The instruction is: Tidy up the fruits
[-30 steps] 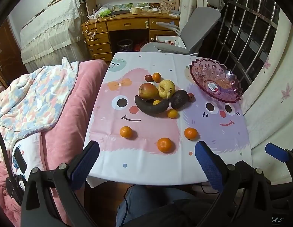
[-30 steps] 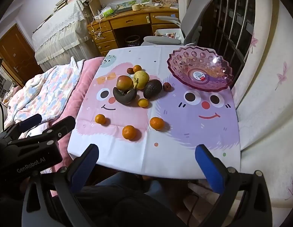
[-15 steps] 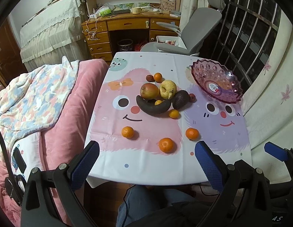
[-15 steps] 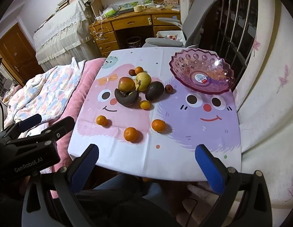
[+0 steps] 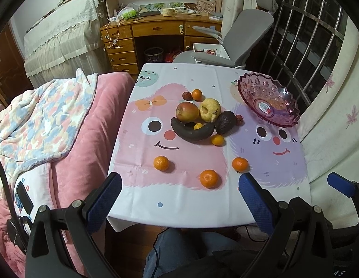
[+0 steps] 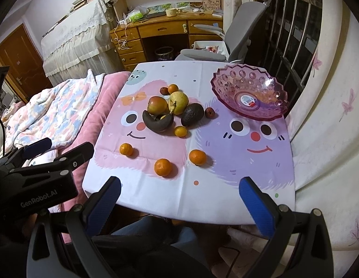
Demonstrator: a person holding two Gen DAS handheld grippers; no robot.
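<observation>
Both the left gripper (image 5: 179, 199) and the right gripper (image 6: 179, 200) hover with fingers spread wide and empty, short of the table, likely choosing a first fruit. Three oranges (image 6: 163, 167) lie just beyond the fingertips; the bowl (image 6: 249, 92), empty, waits farther off, right of them.

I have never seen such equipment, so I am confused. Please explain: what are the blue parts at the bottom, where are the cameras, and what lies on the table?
A person holds two tools. Each picture comes from a camera on one tool, looking forward. The blue pads belong to the left hand-held gripper and the right hand-held gripper; both are open and hold nothing. On the table lie oranges, an apple, a pear, an avocado and a dark banana. The pink glass bowl holds no fruit.
</observation>
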